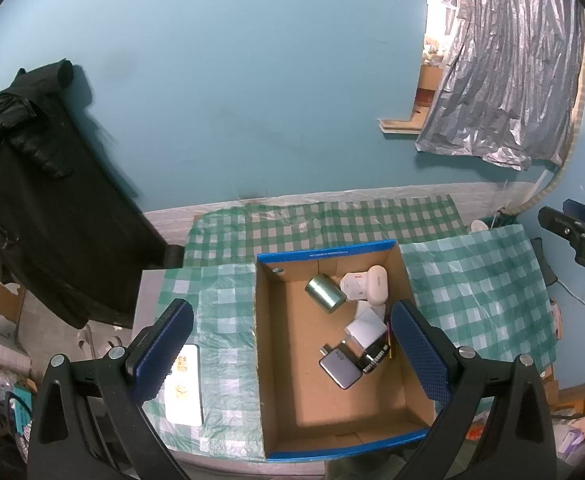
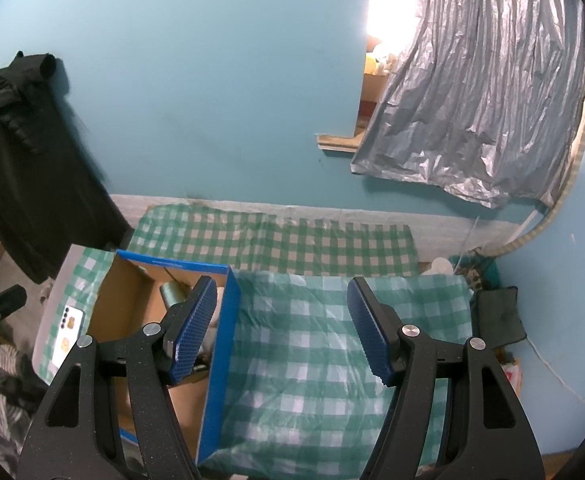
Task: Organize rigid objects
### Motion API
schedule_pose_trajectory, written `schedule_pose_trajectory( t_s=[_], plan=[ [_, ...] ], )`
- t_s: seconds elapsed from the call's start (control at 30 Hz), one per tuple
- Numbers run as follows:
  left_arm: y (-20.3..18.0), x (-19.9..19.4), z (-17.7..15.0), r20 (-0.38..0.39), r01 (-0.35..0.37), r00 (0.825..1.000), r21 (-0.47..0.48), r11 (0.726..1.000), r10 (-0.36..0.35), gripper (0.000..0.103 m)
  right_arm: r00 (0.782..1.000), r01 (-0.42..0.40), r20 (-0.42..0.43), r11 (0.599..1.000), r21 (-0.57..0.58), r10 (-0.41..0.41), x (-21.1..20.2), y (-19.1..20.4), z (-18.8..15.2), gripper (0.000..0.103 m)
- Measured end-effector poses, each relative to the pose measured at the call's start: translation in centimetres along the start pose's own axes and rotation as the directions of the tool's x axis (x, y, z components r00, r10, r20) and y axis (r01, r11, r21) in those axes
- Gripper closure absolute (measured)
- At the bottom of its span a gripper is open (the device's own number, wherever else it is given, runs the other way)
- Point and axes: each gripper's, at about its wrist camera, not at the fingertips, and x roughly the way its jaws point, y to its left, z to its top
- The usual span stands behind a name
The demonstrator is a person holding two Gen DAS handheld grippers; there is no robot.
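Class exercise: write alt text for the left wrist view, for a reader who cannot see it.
An open left gripper hovers over a blue-rimmed cardboard box holding a metal cylinder, white chargers and a grey gadget. A phone lies left of the box on the checked tablecloth.

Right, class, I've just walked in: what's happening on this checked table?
A person holds two hand-held grippers above the table, both open and empty. The left hand-held gripper hovers over a cardboard box already holding a metal cylinder, white chargers and a grey power bank. The right hand-held gripper hangs over the cloth. A phone lies outside the box.
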Motion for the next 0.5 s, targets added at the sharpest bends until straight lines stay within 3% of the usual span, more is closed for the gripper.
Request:
schedule_pose_trajectory(
  t_s=[0.5],
  plan=[
    [0.61,0.25,0.69,-0.007,-0.010,1.000,-0.013,1.000,0.010,0.003,1.000,-0.005,-0.010,1.000,0.008,0.005,0.50,-0.02,-0.11,0.036]
  ],
)
